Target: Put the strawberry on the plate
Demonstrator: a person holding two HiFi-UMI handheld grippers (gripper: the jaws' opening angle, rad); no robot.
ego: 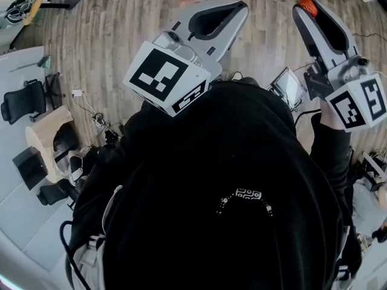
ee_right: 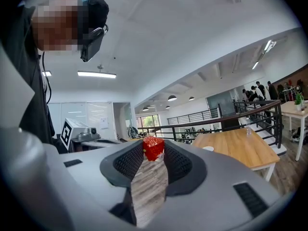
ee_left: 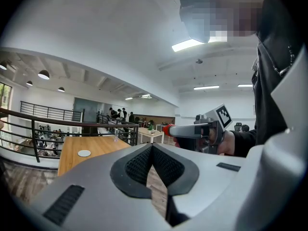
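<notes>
Two grippers: right gripper clamps strawberry, centre frame; left gripper closed, empty. Pinch should hold steady until over plate.

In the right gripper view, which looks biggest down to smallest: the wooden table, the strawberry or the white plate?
1. wooden table
2. strawberry, pinched in the jaws right by the camera, so nearness inflates it
3. white plate, a tiny far-off disc on that table; its true size against the strawberry is unsure.
</notes>
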